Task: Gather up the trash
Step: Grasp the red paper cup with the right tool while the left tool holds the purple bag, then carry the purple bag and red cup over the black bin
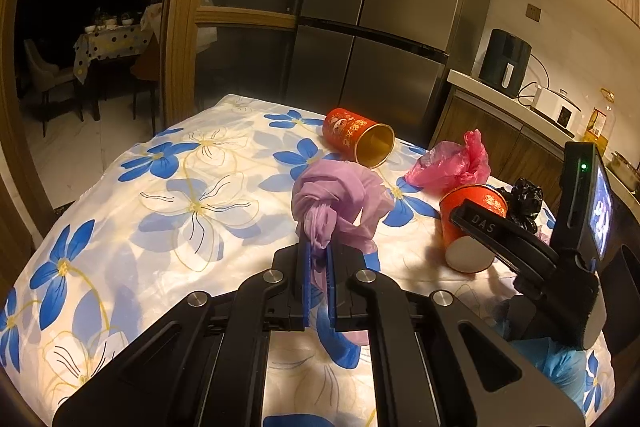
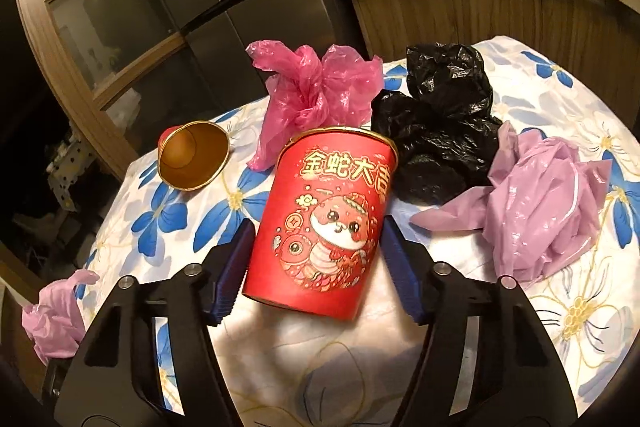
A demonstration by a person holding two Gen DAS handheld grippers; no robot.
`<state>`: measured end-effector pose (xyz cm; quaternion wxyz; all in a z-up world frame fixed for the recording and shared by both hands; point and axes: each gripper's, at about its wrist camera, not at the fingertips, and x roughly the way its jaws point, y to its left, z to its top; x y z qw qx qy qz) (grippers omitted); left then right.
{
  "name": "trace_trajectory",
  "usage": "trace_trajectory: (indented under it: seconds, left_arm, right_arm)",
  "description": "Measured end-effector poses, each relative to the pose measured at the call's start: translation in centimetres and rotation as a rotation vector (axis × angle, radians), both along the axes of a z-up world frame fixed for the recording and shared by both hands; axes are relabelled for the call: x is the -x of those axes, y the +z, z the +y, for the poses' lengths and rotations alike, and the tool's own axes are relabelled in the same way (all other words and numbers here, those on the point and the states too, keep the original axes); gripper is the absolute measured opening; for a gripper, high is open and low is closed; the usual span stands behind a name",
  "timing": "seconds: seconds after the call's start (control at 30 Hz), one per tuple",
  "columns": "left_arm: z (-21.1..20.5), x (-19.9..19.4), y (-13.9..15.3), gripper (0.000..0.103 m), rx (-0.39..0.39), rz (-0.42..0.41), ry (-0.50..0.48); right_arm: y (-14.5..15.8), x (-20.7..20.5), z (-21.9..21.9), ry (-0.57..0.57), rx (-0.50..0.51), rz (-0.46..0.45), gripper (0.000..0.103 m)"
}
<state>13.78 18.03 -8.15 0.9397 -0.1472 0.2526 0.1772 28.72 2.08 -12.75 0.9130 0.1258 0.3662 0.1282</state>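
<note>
My left gripper (image 1: pixel 318 259) is shut on a crumpled lilac plastic bag (image 1: pixel 340 199), held above the flowered tablecloth (image 1: pixel 160 195); that bag also shows at the lower left of the right wrist view (image 2: pixel 52 315). My right gripper (image 2: pixel 316 267) is open, its blue pads either side of an upright red paper cup with a cartoon snake (image 2: pixel 324 219), apart from it. That cup (image 1: pixel 472 215) and the right gripper (image 1: pixel 520 243) also show in the left wrist view. A second red cup (image 2: pixel 192 159) lies on its side, gold mouth toward me.
A pink bag (image 2: pixel 316 91), a black bag (image 2: pixel 440 131) and another lilac bag (image 2: pixel 540 207) lie crumpled on the table behind and right of the cup. A steel fridge (image 1: pixel 380 27) and a counter with appliances (image 1: pixel 520 95) stand beyond the table.
</note>
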Motion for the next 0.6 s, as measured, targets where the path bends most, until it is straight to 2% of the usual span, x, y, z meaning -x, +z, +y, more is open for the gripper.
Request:
trace_trajectory:
  seconds: [0.33, 0.6]
  left_arm:
    - [-1.6, 0.7, 0.7, 0.006, -0.02, -0.02, -0.009]
    - [-4.1, 1.1, 1.5, 0.006, -0.036, -0.034, -0.039]
  right_arm:
    - [2.4, 3.8, -2.2, 0.056, 0.011, -0.097, 0.062]
    - [4.7, 7.9, -5.7, 0.076, 0.007, -0.191, 0.062]
